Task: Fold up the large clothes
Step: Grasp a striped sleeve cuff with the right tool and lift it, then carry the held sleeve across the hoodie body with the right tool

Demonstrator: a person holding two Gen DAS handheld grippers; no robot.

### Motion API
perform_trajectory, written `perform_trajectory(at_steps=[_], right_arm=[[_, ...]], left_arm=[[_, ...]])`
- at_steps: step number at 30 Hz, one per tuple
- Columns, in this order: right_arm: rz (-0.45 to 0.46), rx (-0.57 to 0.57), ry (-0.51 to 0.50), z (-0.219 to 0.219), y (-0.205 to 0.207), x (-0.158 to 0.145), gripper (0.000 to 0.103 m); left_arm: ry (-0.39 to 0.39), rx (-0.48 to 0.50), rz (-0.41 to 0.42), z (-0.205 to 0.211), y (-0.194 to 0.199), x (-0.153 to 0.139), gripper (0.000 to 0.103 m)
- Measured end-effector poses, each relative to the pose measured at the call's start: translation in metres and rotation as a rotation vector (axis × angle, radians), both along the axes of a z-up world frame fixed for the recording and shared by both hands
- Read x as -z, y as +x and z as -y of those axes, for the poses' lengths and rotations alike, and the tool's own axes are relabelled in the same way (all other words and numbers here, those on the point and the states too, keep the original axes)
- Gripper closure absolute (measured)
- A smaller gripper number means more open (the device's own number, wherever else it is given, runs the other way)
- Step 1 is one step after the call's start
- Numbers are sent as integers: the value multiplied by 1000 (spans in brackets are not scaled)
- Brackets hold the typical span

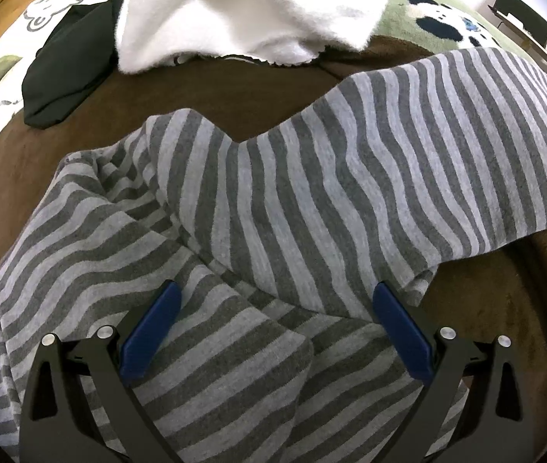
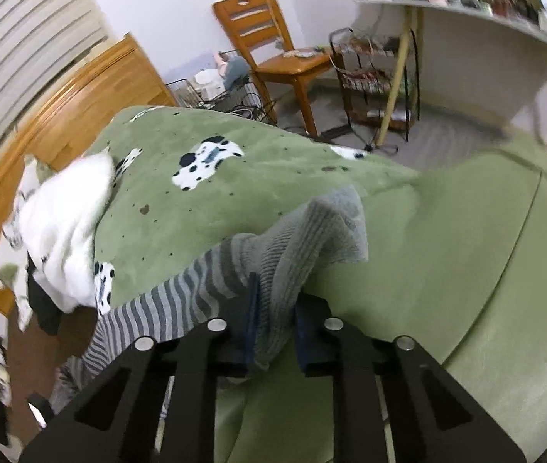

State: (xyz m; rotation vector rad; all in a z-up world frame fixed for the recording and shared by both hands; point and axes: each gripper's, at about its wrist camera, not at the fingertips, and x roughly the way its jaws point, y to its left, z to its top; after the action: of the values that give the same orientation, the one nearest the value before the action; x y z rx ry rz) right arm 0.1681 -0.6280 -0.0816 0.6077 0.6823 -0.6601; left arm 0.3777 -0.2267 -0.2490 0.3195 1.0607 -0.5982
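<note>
Over the bed, my right gripper fingers clamp the striped garment's cuff; my left gripper gapes above it.

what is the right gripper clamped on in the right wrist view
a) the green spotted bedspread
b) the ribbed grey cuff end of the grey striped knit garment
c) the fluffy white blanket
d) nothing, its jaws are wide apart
b: the right gripper has its blue pads pinched on the ribbed grey cuff end of the grey striped knit garment, above the green spotted bedspread.
</note>
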Motion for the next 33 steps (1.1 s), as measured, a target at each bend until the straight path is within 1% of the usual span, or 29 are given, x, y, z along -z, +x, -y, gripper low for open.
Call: perform_trajectory(at_steps=[2, 4, 8, 9, 12, 13, 16, 18, 21, 26, 29, 30, 32, 33], right_arm=[[-1, -19, -34, -6, 4, -8, 88], [19, -49, -60, -15, 6, -22, 89], [64, -141, -121, -43, 18, -61, 89], [74, -186, -139, -55, 24, -74, 89], [91, -286, -179, -86, 39, -98, 89], [97, -333, -199, -102, 46, -107, 89], [112, -442, -233, -142, 62, -124, 89], [129, -519, -235, -172, 73, -131, 89], [157, -640, -217, -221, 93, -133, 90], [171, -788, -151, -294, 122, -116, 91], [165, -869, -114, -340, 138, -103, 92], [160, -890, -104, -354, 142, -98, 94], [142, -948, -57, -390, 153, -83, 94], [138, -965, -50, -403, 155, -80, 94]], left_arm=[[1, 0, 3, 0, 0, 1, 6], [5, 0, 1, 0, 0, 1, 6], [6, -23, 3, 1, 1, -2, 7], [-6, -34, 18, 0, 0, -6, 7], [-18, -34, 44, 1, -2, -19, 7], [-28, -28, 48, 0, -3, -26, 7], [-53, -11, 81, -5, -9, -51, 7], [-57, -7, 104, -14, -14, -68, 7], [-72, -16, 107, -36, -24, -83, 7], [-42, -74, 120, -91, -38, -96, 7], [-19, -137, 131, -133, -44, -95, 7], [-16, -158, 124, -147, -45, -91, 7], [-3, -213, 98, -176, -49, -82, 7], [1, -238, 94, -191, -52, -78, 7]])
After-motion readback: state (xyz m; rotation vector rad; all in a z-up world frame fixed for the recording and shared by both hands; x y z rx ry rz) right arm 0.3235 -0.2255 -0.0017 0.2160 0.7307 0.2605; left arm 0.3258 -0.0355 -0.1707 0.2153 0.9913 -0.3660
